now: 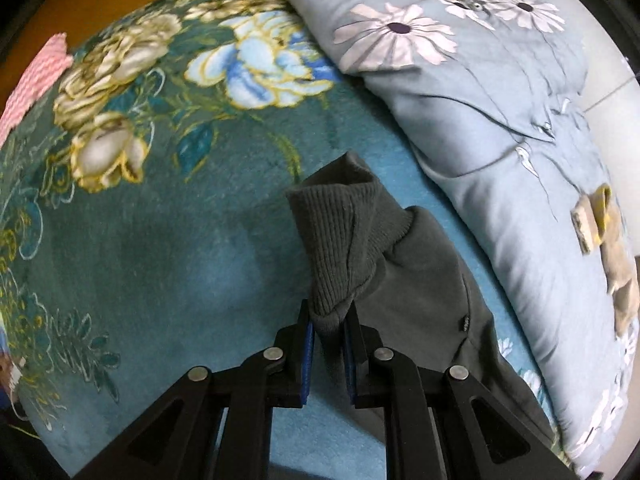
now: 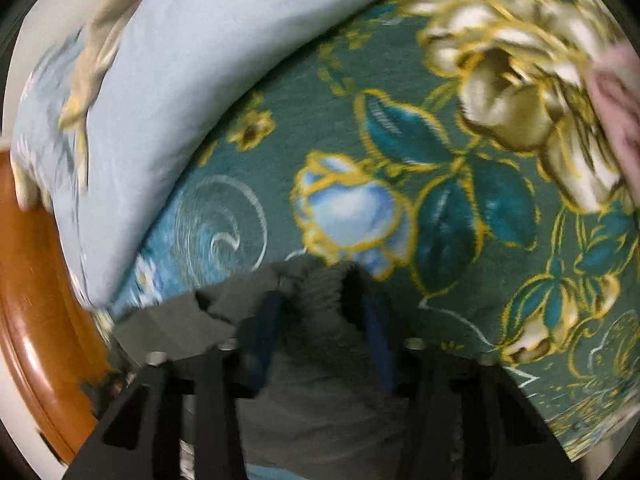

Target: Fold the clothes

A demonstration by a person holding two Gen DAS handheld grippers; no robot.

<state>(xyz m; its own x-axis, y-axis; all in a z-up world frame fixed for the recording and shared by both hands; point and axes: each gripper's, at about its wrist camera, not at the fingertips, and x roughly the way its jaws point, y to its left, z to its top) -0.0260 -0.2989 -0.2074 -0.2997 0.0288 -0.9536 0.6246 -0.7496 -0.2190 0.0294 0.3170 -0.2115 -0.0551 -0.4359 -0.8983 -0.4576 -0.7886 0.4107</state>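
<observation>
Two tools are clamped on a dark grey sweatshirt (image 1: 400, 272): left tool (image 1: 329, 340) on its ribbed cuff, right tool (image 2: 320, 320) on bunched fabric, above the floral bed blanket (image 1: 160, 240); a fold seems underway, needing matched carrying

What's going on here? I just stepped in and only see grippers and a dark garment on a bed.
A person is folding clothes with two handheld grippers. The left gripper is shut on the ribbed cuff of a dark grey garment, lifted above the teal floral blanket. The right gripper also has grey fabric between its fingers, though that view is blurred. A light blue quilt lies alongside.
</observation>
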